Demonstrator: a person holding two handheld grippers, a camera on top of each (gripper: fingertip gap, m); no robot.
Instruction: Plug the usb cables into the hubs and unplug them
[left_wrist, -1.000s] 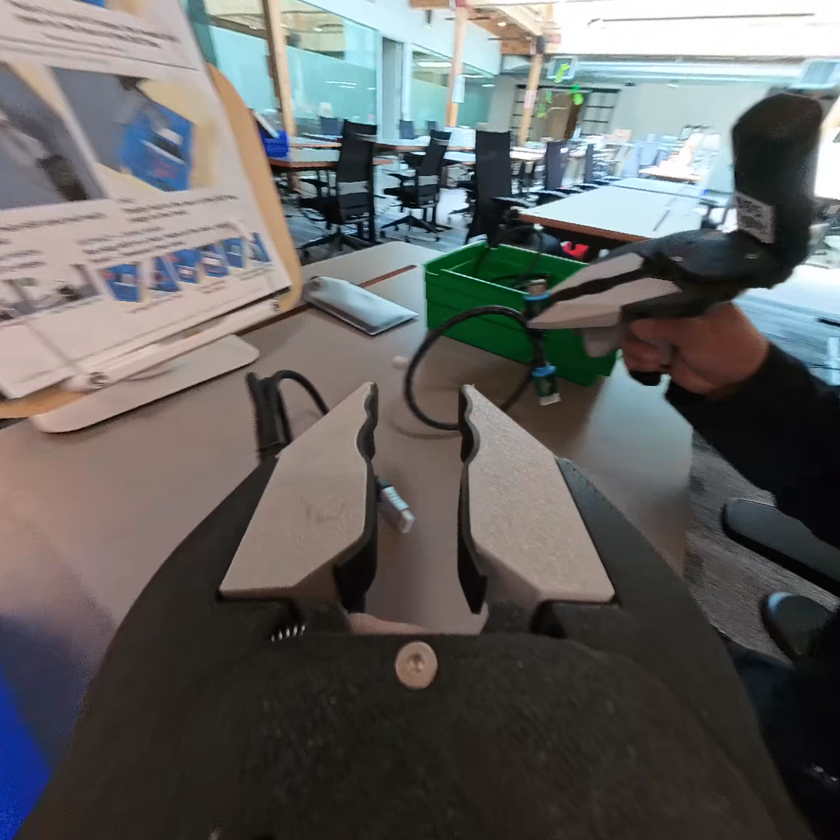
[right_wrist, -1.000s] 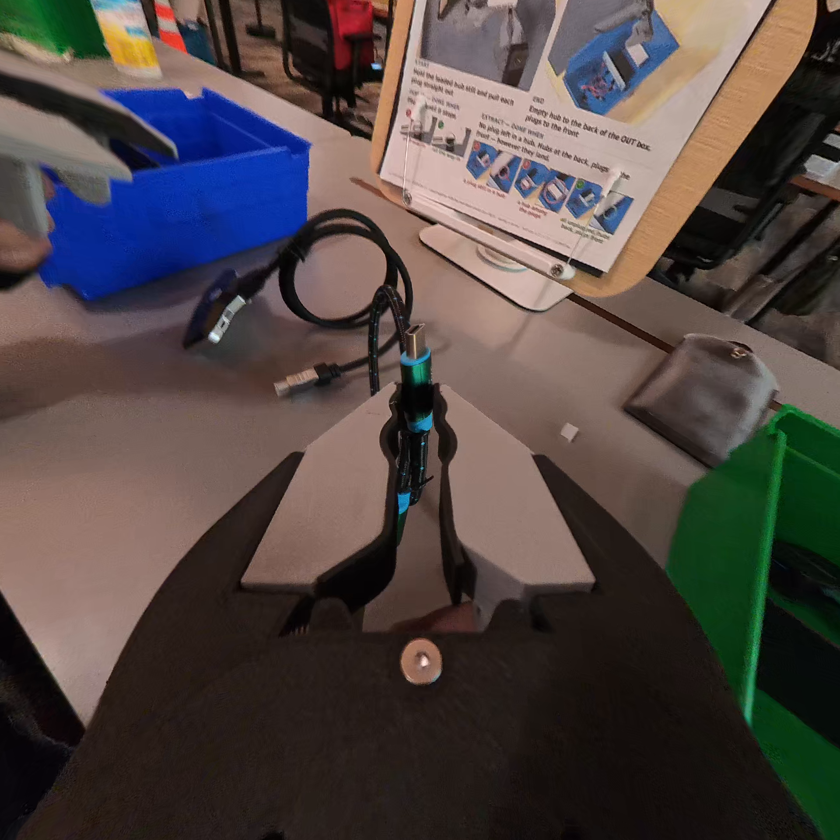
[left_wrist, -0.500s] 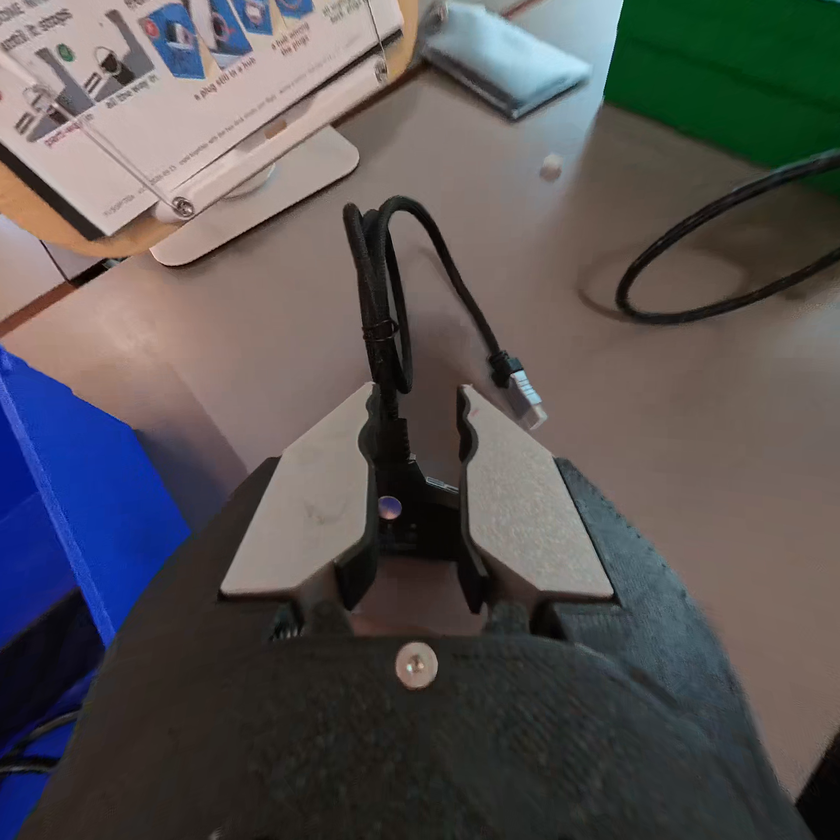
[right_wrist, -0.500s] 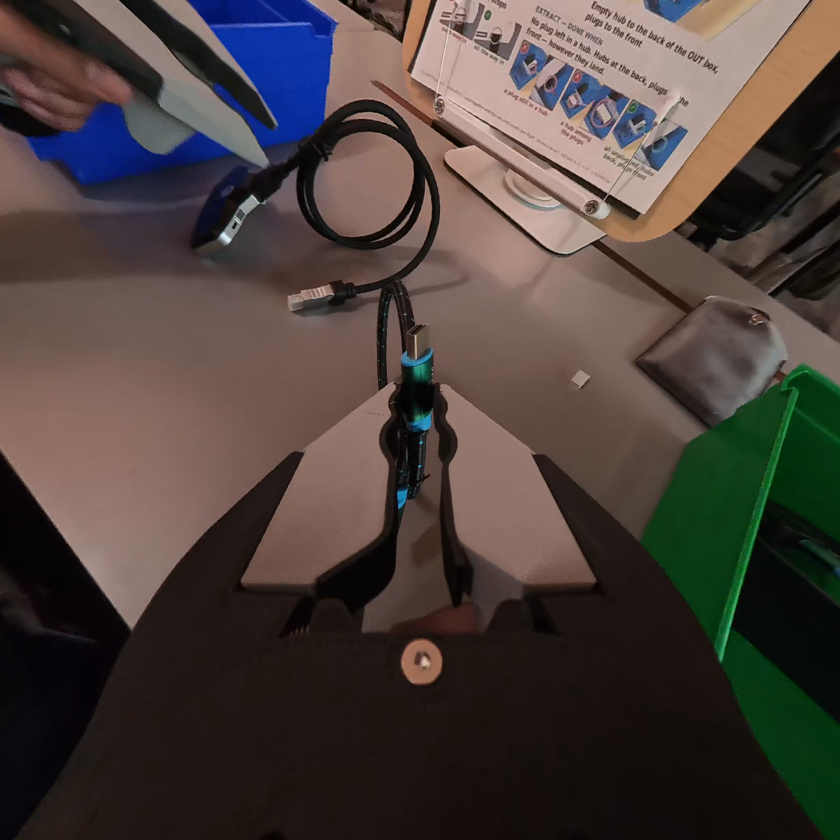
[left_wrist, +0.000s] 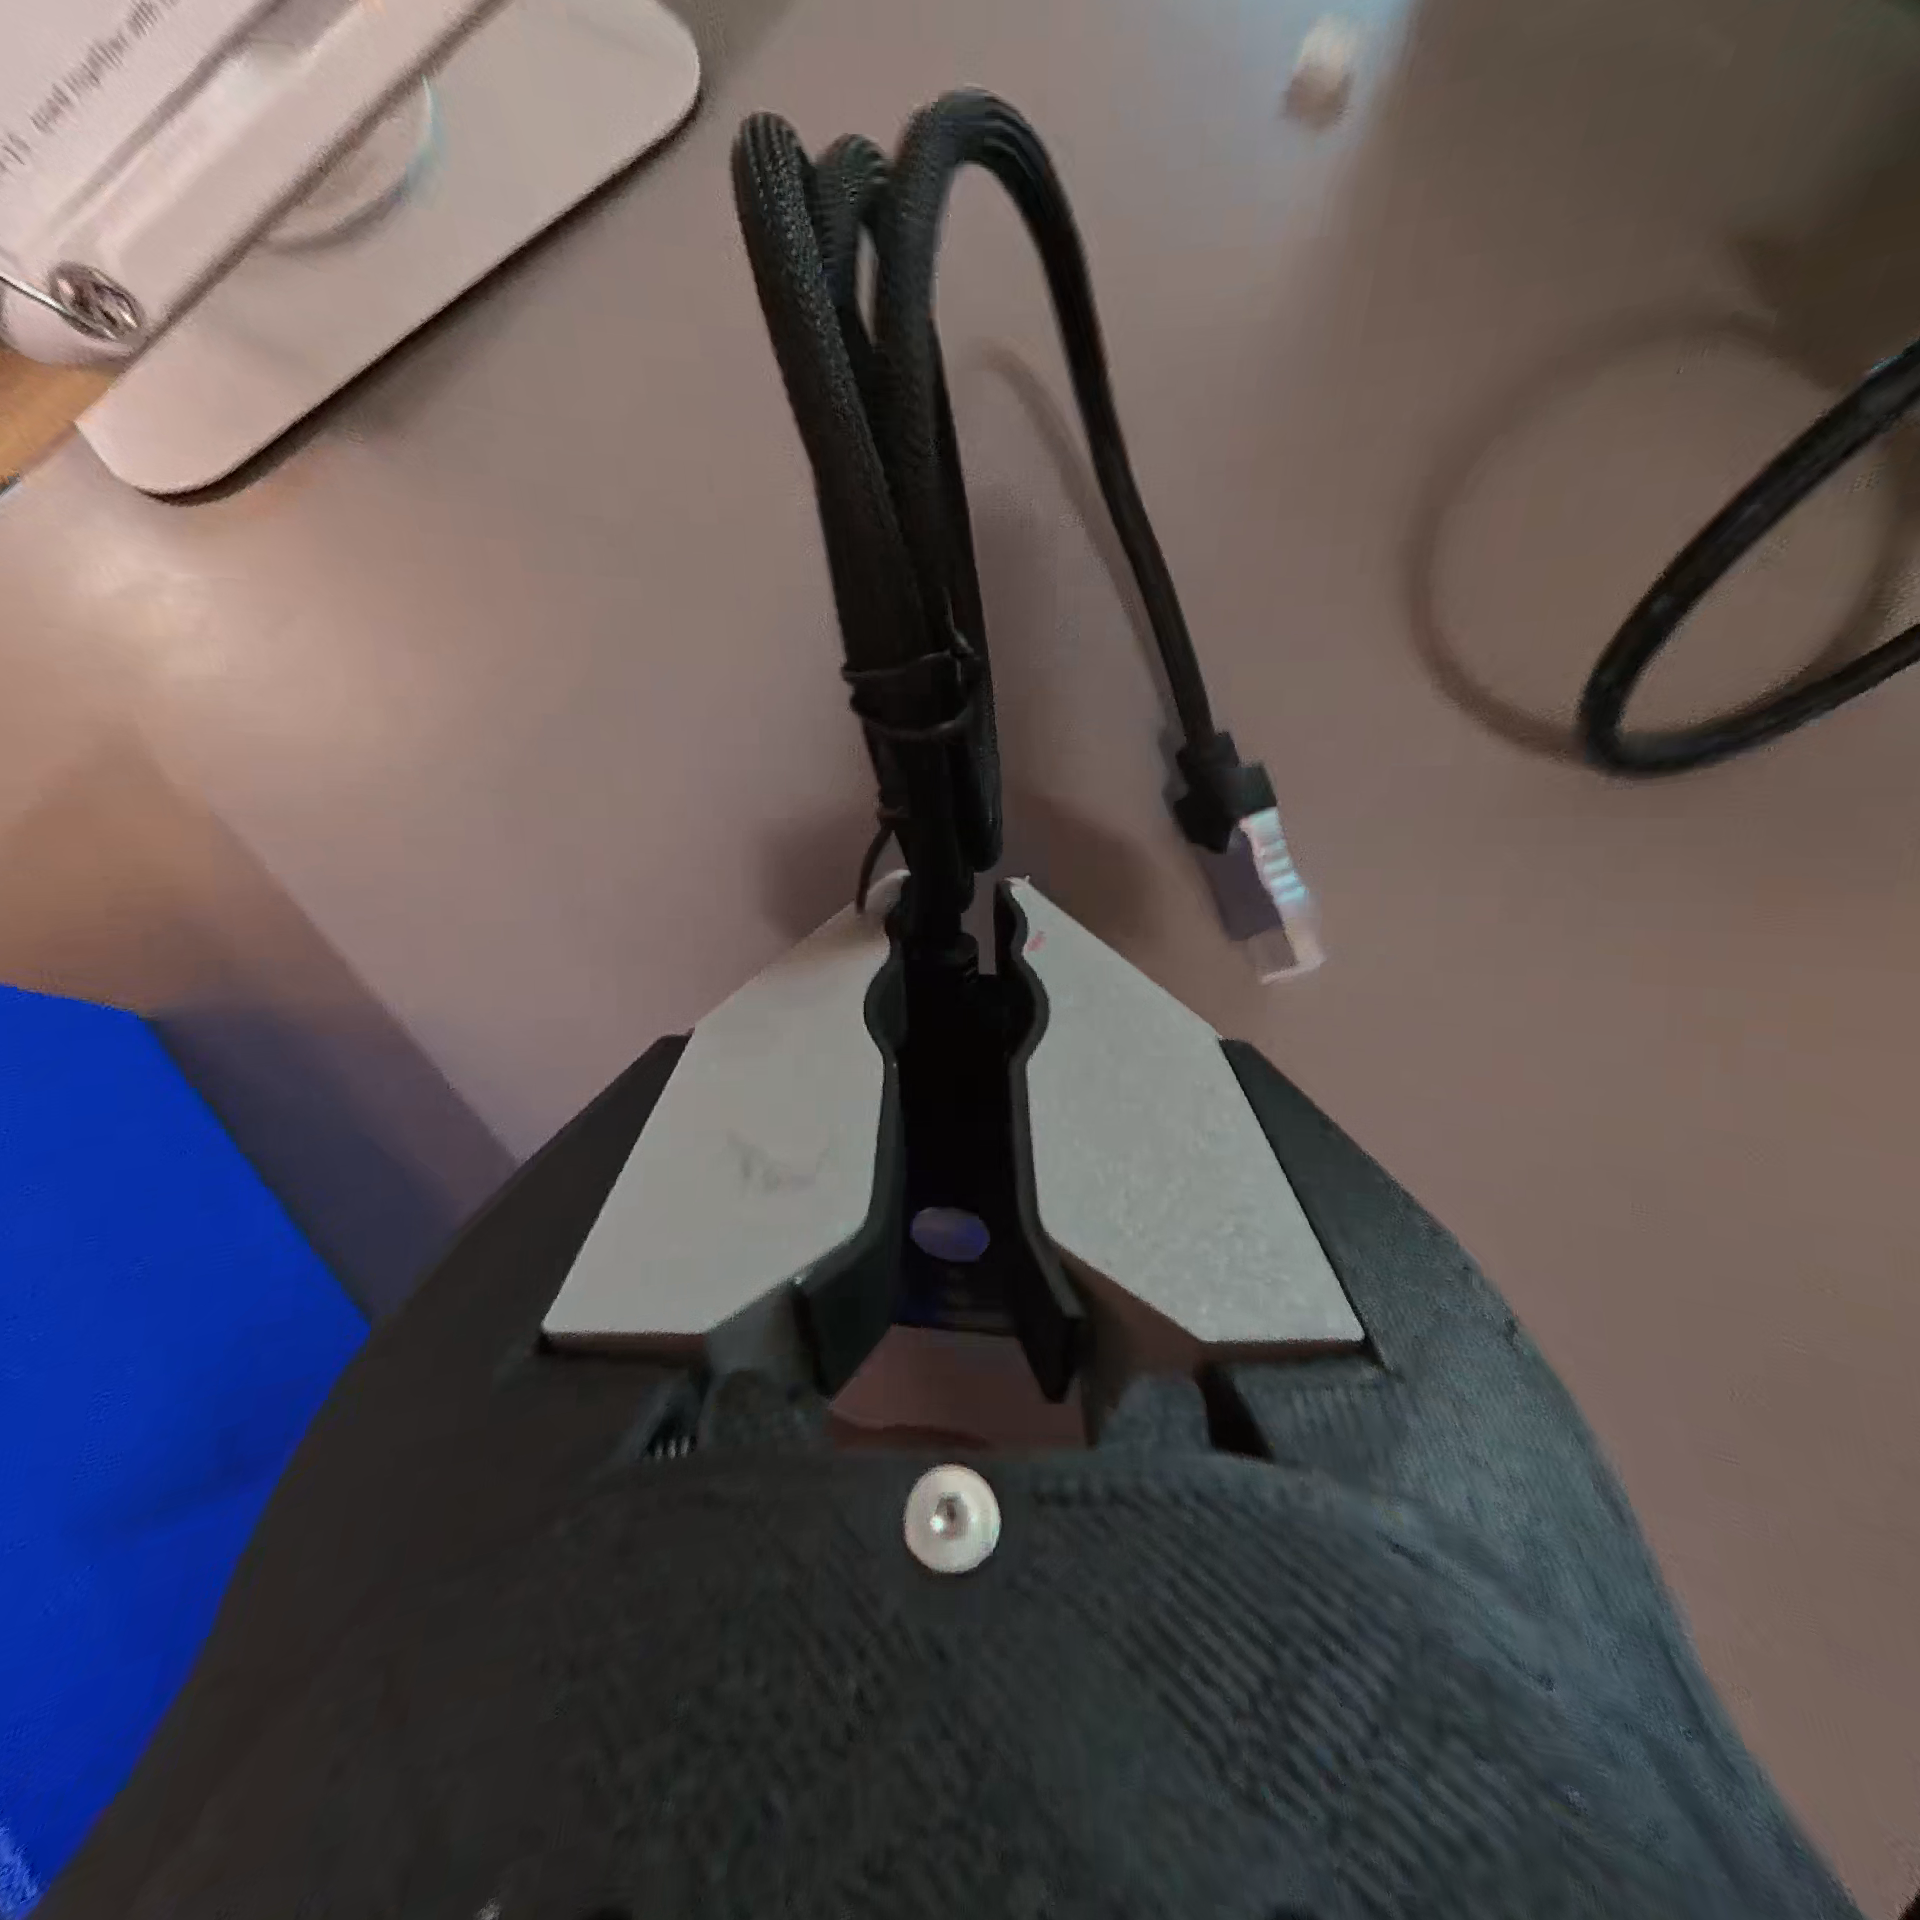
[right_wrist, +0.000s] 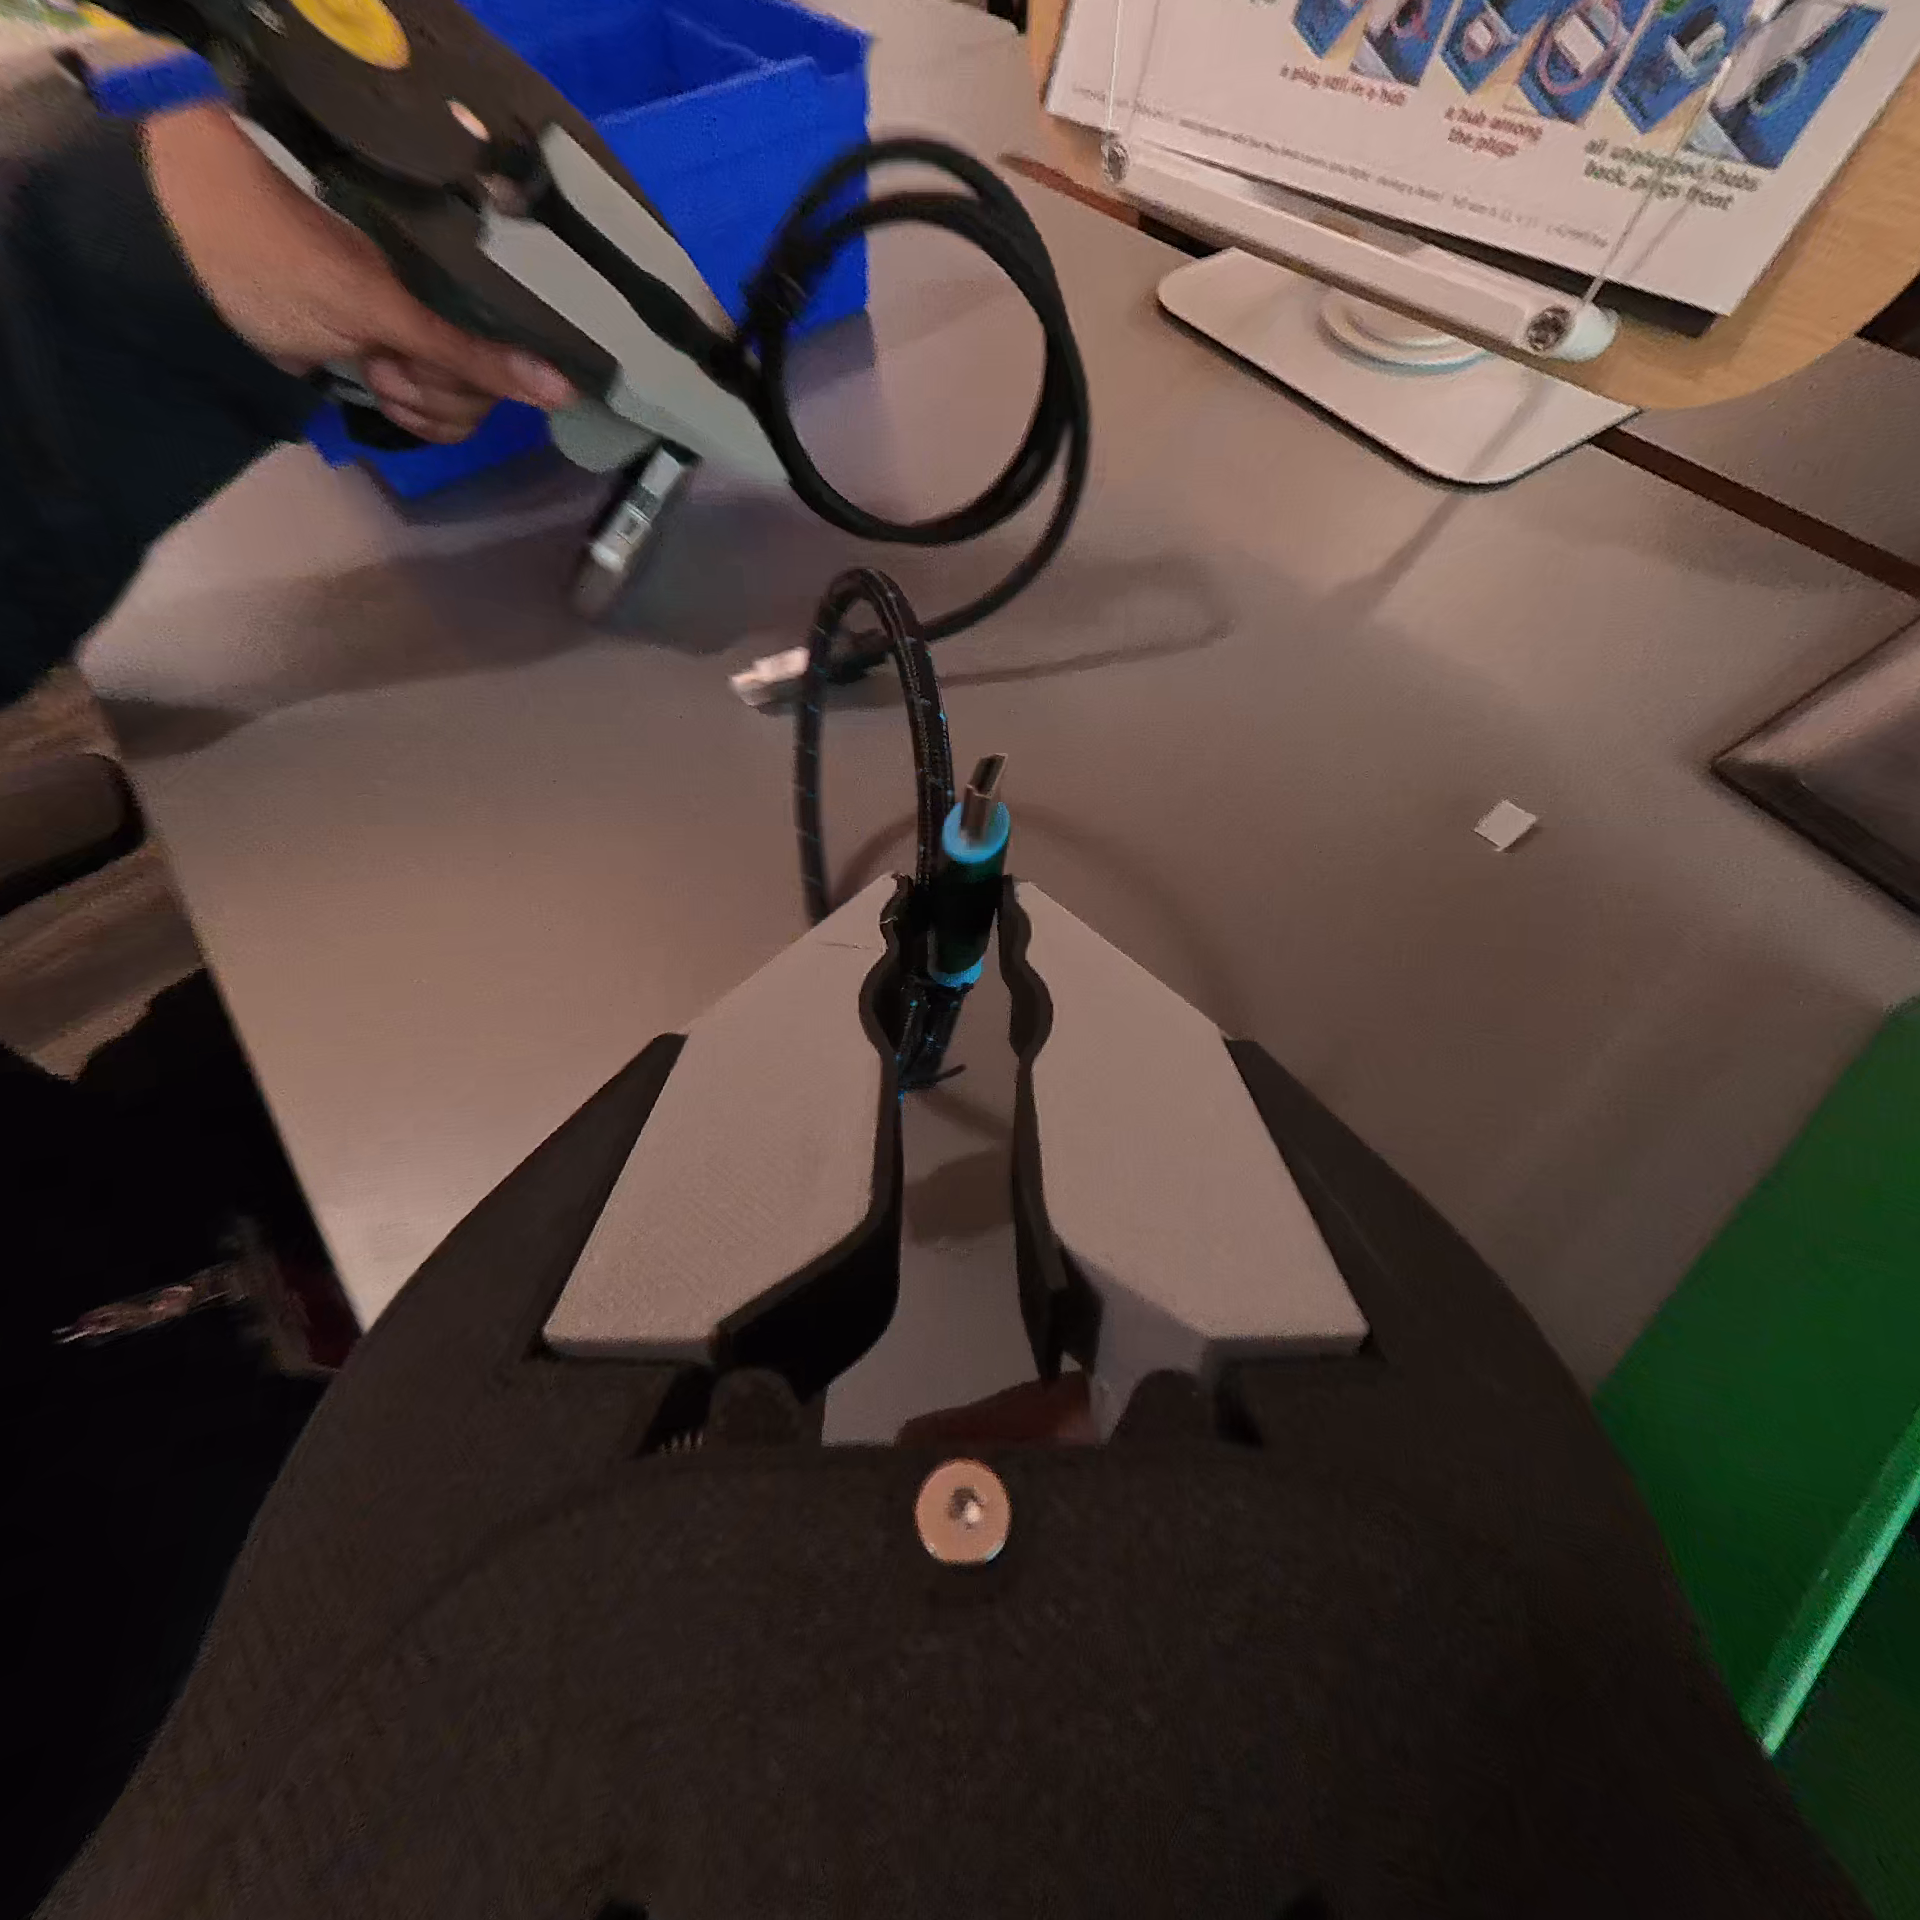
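My left gripper (left_wrist: 951, 904) is shut on a dark hub (left_wrist: 945, 1226) with a small bluish light, at the end where its tied black cable coil (left_wrist: 883, 416) comes out. The coil's silver plug (left_wrist: 1262, 883) lies on the brown table (left_wrist: 520, 675). The right wrist view shows this gripper (right_wrist: 743, 364) in a person's hand, with the hub's silver end (right_wrist: 629, 520) below the fingers and the coil (right_wrist: 997, 364) raised. My right gripper (right_wrist: 951, 894) is shut on a teal plug (right_wrist: 971, 862), which leans right, with its black braided cable (right_wrist: 914, 707) looping down to the table.
A blue bin (right_wrist: 727, 125) stands at the back left and shows in the left wrist view (left_wrist: 125, 1351). A green bin (right_wrist: 1787, 1351) is at the right. A sheet holder on a white base (right_wrist: 1403, 343) stands behind. A grey pouch (right_wrist: 1839, 769) and a small white chip (right_wrist: 1504, 826) lie on the table. The tips of one gripper are about 25 cm away from the tips of the other. My right gripper is the nearer one to the small white chip (right_wrist: 1504, 826): about 20 cm, against 30 cm. My left wrist view (left_wrist: 1338, 62) looks at it from another angle.
My left gripper came down over the hub and closed on it; the coil now stands raised. In my right gripper the teal plug has tilted to the right and the fingers stand slightly wider.
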